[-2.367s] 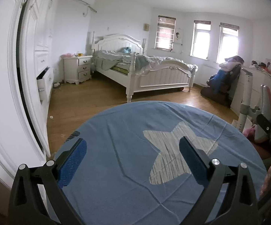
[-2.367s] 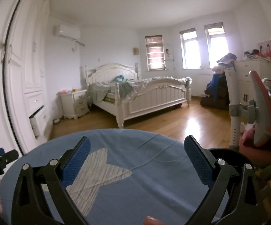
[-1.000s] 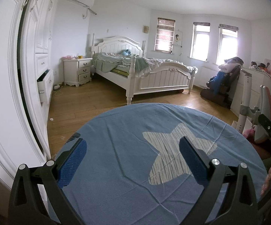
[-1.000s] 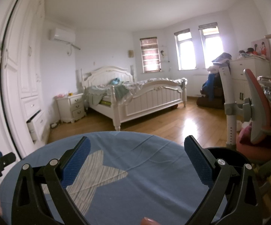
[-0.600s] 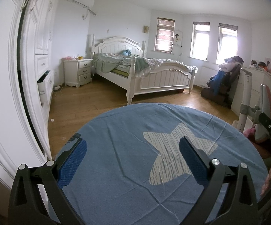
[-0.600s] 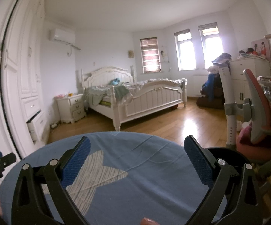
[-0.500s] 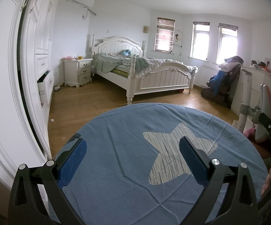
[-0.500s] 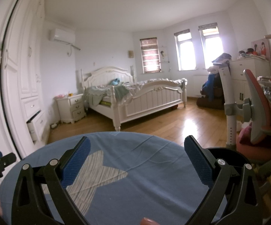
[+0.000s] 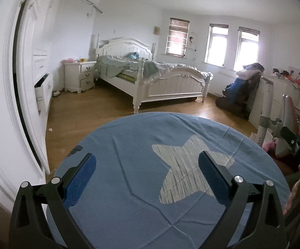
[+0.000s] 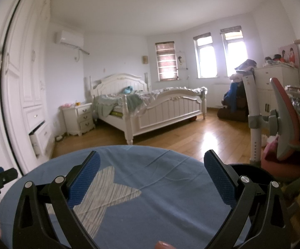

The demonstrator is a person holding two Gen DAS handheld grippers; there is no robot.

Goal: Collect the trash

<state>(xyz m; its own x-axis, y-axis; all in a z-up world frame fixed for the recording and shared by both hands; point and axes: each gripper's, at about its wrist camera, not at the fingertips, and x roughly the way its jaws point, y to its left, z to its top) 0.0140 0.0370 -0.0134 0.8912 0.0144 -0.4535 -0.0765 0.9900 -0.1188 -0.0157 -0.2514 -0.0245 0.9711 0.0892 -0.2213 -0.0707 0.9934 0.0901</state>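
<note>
Left gripper (image 9: 145,171) jaws wide, right gripper (image 10: 151,170) likewise, over blue cloth (image 9: 129,145).

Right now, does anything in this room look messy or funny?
Yes. A wardrobe drawer hangs open, the bed is unmade with rumpled covers, and small white scraps lie on the wood floor. Both tongs are open over the blue tablecloth, holding nothing.

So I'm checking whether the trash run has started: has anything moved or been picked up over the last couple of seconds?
Barely. The right gripper tipped slightly upward early on, so the bed sits lower in its view; the left gripper hardly shifted. Nothing was grasped or released: both stay open and empty above the round blue star cloth.
</note>
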